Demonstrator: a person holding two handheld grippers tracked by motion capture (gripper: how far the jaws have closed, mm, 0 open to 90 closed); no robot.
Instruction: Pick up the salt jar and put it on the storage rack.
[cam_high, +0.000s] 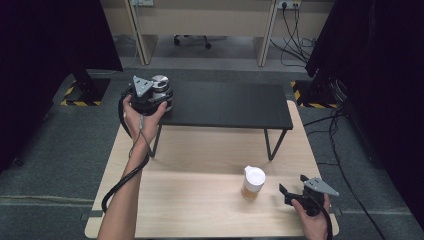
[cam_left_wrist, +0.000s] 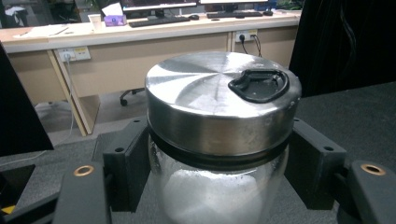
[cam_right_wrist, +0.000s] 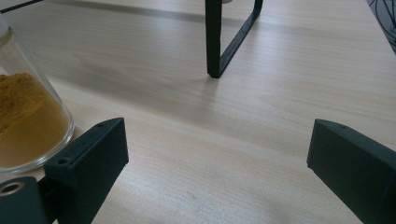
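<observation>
From above, my left tool grips the steel-lidded jar at the black shelf's left end; my right tool rests wide open on the tabletop beside the white-capped spice jar. Left gripper view: jaws clamp the glass under the lid. Right gripper view: jaws spread wide, nothing held, spice jar just left.

A glass jar with white contents and a brushed-steel lid stands upright in the upper left of the high view, on the black shelf's left end.
</observation>
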